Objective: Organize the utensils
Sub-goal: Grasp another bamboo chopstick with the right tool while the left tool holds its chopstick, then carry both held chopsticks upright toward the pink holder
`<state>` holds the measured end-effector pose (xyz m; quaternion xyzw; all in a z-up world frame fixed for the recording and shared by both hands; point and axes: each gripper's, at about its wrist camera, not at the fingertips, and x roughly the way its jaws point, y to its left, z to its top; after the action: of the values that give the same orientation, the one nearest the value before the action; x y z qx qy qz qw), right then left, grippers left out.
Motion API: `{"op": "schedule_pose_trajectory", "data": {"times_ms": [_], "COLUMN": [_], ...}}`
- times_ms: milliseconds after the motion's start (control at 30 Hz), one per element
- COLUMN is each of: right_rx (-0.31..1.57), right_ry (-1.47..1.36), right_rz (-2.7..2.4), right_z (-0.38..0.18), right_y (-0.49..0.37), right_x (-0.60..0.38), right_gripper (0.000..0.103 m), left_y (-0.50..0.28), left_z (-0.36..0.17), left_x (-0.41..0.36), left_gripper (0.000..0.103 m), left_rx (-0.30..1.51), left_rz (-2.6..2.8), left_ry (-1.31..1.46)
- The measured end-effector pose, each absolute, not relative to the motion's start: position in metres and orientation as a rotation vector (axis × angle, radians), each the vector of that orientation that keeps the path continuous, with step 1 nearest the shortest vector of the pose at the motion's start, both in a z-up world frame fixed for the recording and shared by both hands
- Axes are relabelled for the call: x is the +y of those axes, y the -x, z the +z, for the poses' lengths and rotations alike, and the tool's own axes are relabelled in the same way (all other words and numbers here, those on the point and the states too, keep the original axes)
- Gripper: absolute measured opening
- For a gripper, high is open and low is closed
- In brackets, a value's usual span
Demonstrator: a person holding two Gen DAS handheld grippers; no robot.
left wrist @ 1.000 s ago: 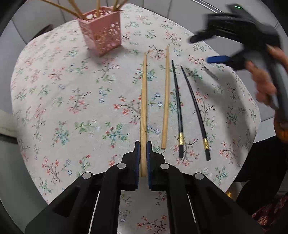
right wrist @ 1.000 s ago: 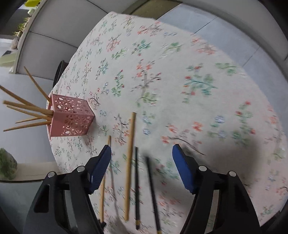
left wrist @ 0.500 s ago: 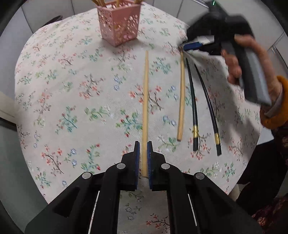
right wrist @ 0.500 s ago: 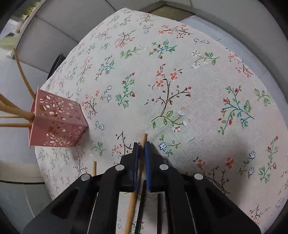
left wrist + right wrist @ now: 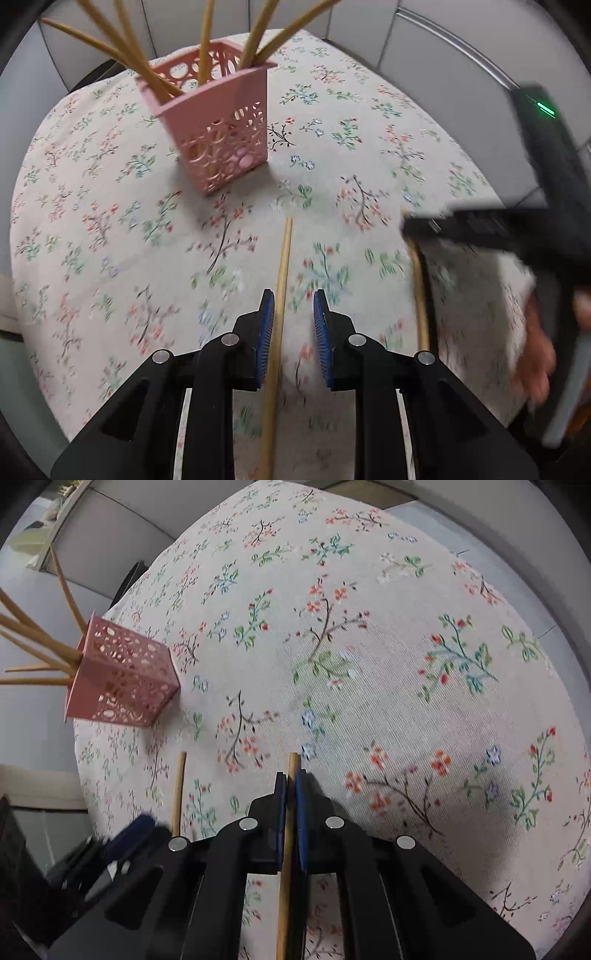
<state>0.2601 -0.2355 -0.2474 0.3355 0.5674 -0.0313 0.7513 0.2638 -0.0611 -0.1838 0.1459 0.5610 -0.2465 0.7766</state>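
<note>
Nearest in the left wrist view, the left gripper point(image 5: 293, 314) shows black arms with ribbed blue pads; its jaws have just been opening and stand a little spread, no pad pressing on anything. A slim, round, pale wooden chopstick point(image 5: 280, 273) runs lengthwise between them, close to the left pad, lying on the desk point(image 5: 92, 229), which is covered by a woven cream cloth printed with small flowers.

To the right, the right gripper point(image 5: 291, 786) has its jaws pressed together, pinching a second wooden chopstick point(image 5: 294, 762) near its far tip; the stick's blunt end pokes just beyond the pads. The first chopstick lies just left of it in that view, parallel and apart. At the right edge of the left view a blurred hand point(image 5: 535, 347) grips the black handle.

Farther off, left of both sticks, stands a pink square holder point(image 5: 221, 144) with punched round and oval holes, upright on the cloth. Several more wooden chopsticks point(image 5: 207, 40) lean out of its open top, fanned apart.
</note>
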Motion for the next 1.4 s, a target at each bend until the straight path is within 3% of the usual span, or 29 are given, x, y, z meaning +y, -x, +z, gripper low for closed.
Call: {"op": "schedule_pose_trajectory", "data": {"times_ms": [167,233,367,933,1400], "right_rx": [1.261,1.261,1.228,0.797,0.577], "right_ry": [-0.733,-0.747,-0.731,-0.478,-0.346], "right_rz": [-0.021,-0.002,0.029,0.155,0.193], "right_z": [-0.249,-0.25,-0.245,-0.114,0.0], "right_y": [-0.254,-0.251,-0.242,-0.118,-0.06], "right_x": [-0.235,-0.237,-0.237,-0.203,-0.182], "right_gripper": [0.005,0.005,0.006,0.005,0.005], "left_y": [-0.265,-0.262,-0.248,-0.139,-0.097], "left_z": [-0.211,-0.213,-0.206,-0.079,-0.003], "left_x": [-0.07,-0.067,-0.062,0.011,0.016], "left_gripper": [0.024,0.009,0.005,0.005,0.005], "left_rx": [1.228,1.226,1.159,0.71,0.559], "left_rz": [-0.498,-0.503,-0.507,-0.55,-0.553], "left_ry": [-0.342,-0.328,-0.331,-0.004,-0.006]}}
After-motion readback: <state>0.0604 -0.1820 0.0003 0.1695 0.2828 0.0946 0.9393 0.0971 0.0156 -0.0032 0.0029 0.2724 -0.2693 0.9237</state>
